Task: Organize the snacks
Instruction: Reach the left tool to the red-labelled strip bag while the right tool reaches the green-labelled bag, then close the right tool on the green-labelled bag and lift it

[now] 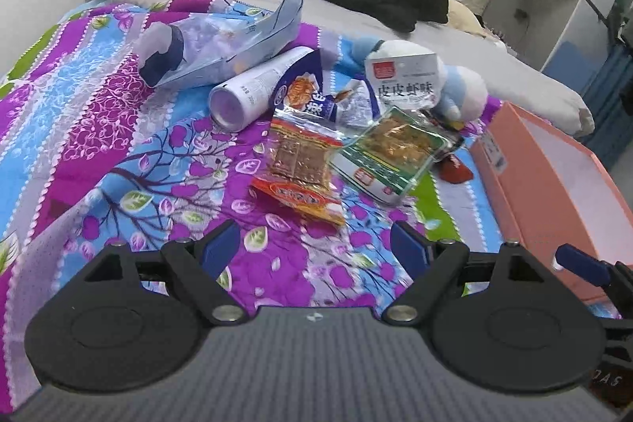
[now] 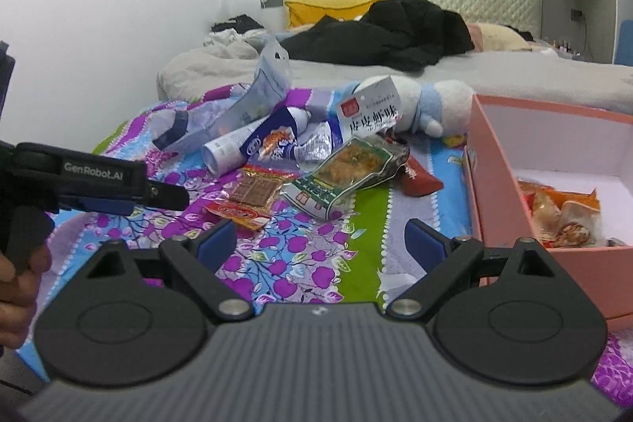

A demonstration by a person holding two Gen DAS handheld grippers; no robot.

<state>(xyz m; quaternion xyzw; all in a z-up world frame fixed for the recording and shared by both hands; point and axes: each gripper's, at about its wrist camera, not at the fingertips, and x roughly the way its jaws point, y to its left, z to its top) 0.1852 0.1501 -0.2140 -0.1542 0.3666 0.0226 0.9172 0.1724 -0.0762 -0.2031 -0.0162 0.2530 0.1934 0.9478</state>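
Both grippers angle down over the floral bedspread [image 1: 118, 129], left gripper [image 1: 314, 244] and right gripper [image 2: 320, 244] spread wide, holding nothing. One pink box [image 2: 554, 129] at three o'clock; one green snack packet [image 1: 389, 155] and one orange snack packet [image 1: 300, 165] at twelve.
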